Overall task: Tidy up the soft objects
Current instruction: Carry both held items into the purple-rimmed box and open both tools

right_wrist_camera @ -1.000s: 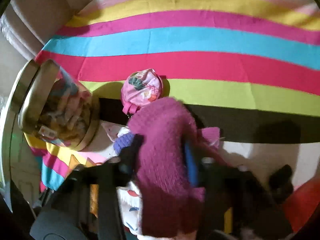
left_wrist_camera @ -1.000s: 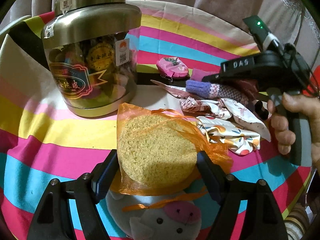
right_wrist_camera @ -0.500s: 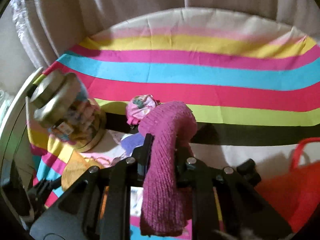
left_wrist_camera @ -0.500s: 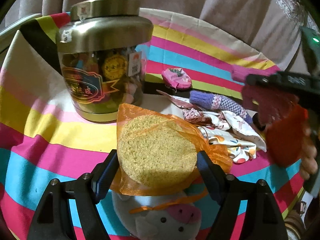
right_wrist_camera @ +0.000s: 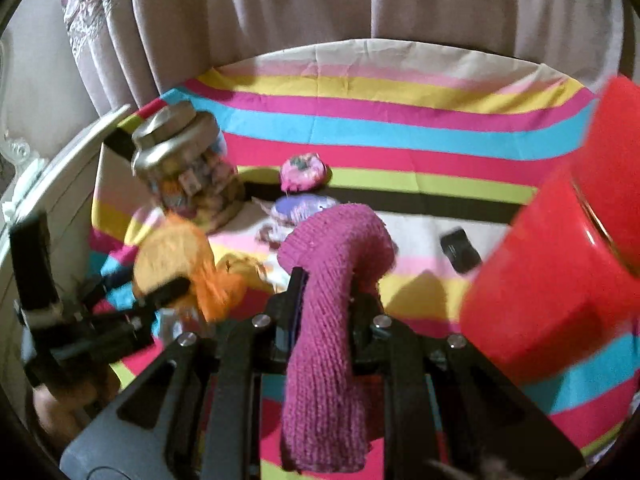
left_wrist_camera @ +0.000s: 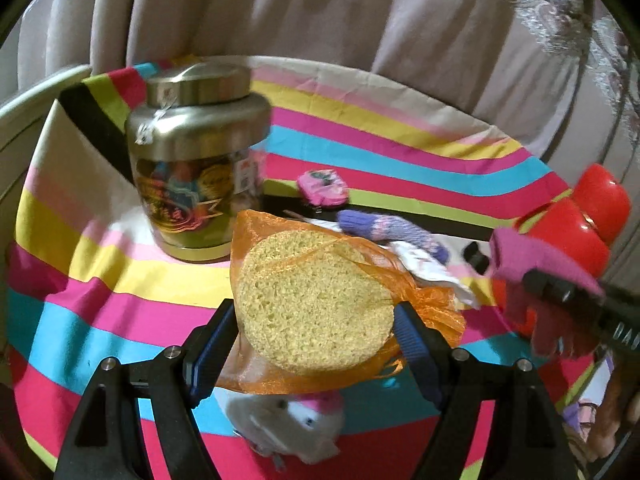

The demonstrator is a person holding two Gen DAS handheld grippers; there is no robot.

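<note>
Both grippers are loaded: the right gripper (right_wrist_camera: 324, 280) is clamped on a magenta knitted sock (right_wrist_camera: 328, 320) at frame centre, the left gripper (left_wrist_camera: 316, 344) grips a loofah pad in orange mesh (left_wrist_camera: 316, 300). Neither has yet been put into the red basket (right_wrist_camera: 560, 264) at right. One purple sock (left_wrist_camera: 390, 232), one pink pouch (left_wrist_camera: 322, 186), one plush toy (left_wrist_camera: 288, 424) and some printed cloth (left_wrist_camera: 420, 264) are left on the striped cloth (left_wrist_camera: 360, 148); one jar (left_wrist_camera: 196, 160) stands upper left.

cloth (left_wrist_camera: 360, 148): stripes of pink, yellow, magenta, cyan, red, lime, black and white
sponge (left_wrist_camera: 312, 300): pale yellow, in sheer orange mesh, between the left gripper's (left_wrist_camera: 316, 344) blue pads
knit piece (right_wrist_camera: 328, 312): magenta-purple, between the right gripper's (right_wrist_camera: 324, 280) black fingers
basket (right_wrist_camera: 560, 264): bright red, right of that gripper
jar (left_wrist_camera: 196, 168): gold lid, clear body with multicoloured label
pouch (left_wrist_camera: 322, 187): pink, printed
knit sock (left_wrist_camera: 392, 232): lilac with pink bands
plush toy (left_wrist_camera: 292, 424): white with pink
</note>
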